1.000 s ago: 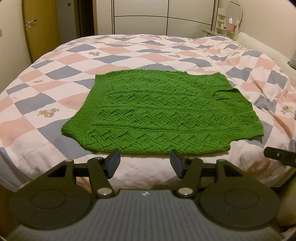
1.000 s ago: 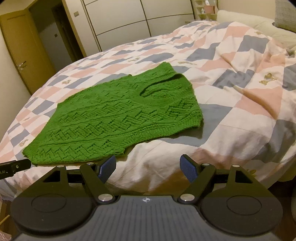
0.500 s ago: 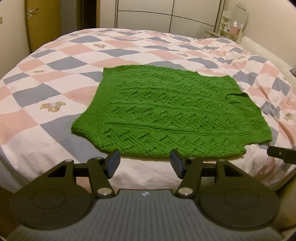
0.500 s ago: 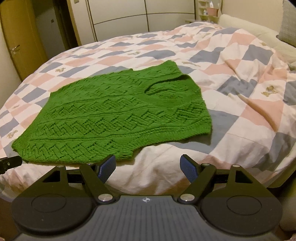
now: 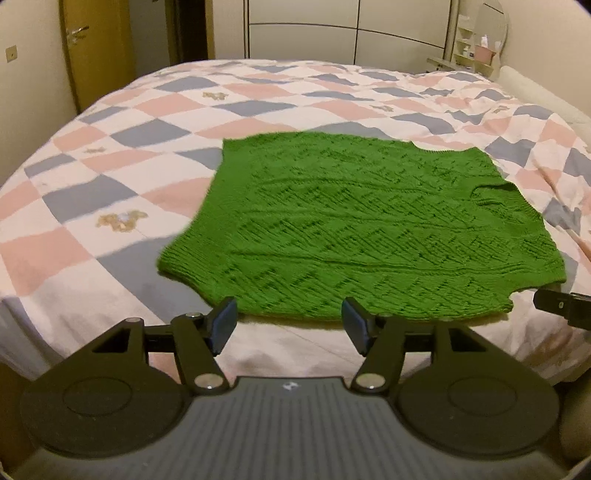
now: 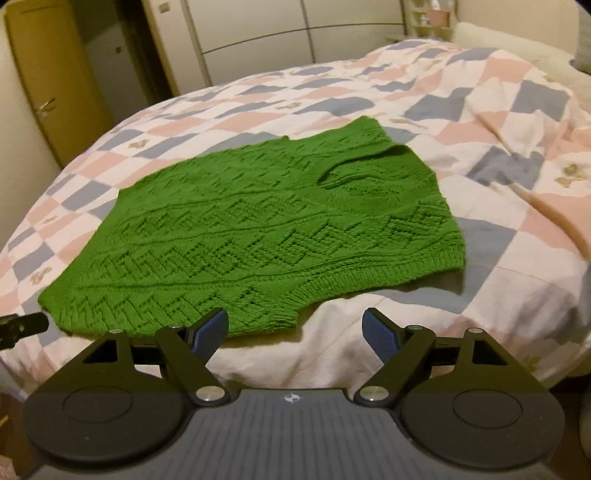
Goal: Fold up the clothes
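A green knitted sleeveless sweater (image 5: 369, 229) lies flat on the bed, neck opening to the right (image 6: 354, 173). My left gripper (image 5: 288, 317) hovers just before the sweater's near edge, towards its hem end; its jaws are opening with nothing between them. My right gripper (image 6: 295, 326) hangs at the near edge by the armhole notch, jaws opening too and empty; its left fingertip (image 6: 212, 326) overlaps the knit's edge in the picture. Each gripper's tip shows at the side of the other's view: the right gripper (image 5: 561, 306), the left gripper (image 6: 22, 326).
The bed carries a quilt (image 5: 155, 133) of pink, grey and white diamonds, whose front edge drops off right under both grippers. A yellow door (image 5: 96, 48) stands at the far left, white wardrobe doors (image 5: 351, 29) behind, a shelf with a mirror (image 5: 480, 44) at the far right.
Both grippers have come closer to the sweater's near edge, which now reaches their fingertips in the pictures. In the left wrist view the sweater has slid to the right.
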Demonstrator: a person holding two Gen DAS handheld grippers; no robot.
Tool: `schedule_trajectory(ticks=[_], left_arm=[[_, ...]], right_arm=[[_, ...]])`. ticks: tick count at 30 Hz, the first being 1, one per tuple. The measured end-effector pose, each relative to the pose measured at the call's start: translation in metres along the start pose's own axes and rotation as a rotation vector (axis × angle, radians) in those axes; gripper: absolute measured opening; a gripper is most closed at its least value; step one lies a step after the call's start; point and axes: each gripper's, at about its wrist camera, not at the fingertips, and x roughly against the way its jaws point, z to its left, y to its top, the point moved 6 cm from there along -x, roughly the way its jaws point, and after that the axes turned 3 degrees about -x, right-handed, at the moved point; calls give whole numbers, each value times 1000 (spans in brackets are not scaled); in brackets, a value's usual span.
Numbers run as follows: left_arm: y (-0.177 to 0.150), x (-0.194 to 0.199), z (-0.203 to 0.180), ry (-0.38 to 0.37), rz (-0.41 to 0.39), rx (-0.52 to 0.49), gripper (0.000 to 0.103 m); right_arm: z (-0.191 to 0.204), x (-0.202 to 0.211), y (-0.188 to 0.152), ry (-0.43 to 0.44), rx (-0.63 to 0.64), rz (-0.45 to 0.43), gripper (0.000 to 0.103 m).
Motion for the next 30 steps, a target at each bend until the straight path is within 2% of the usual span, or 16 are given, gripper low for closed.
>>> schedule_trajectory(ticks=[3,8,10,12,14,17,22,30], left_arm=[[2,-11,-18,-20,23,-10,58],[10,-33,-36,-29,60,-74,58],[14,-43,-35,-22,76,-81,58],[14,-51,-36,-15,85,-80,58],[17,-57,-32,-12,87,-72,58],[19,-66,-25,-10,91,-58,58],[14,-79,-18,-11,115,-40,58],[14,-82,-14,-30,103,-39,58]], right_arm=[[-22,3,1,56,-44,-58,83],[-83,-4,8,161,-297,-104,83],[-100,-9,9,209,-392,-118,79],[-113,-19,9,228,-476,-111,69],[-123,-29,8,248,-549,-95,67],[-133,-41,6,224,-600,-71,66],[-143,-46,6,162,-590,-68,65],[-160,-47,4,101,-612,-81,64]])
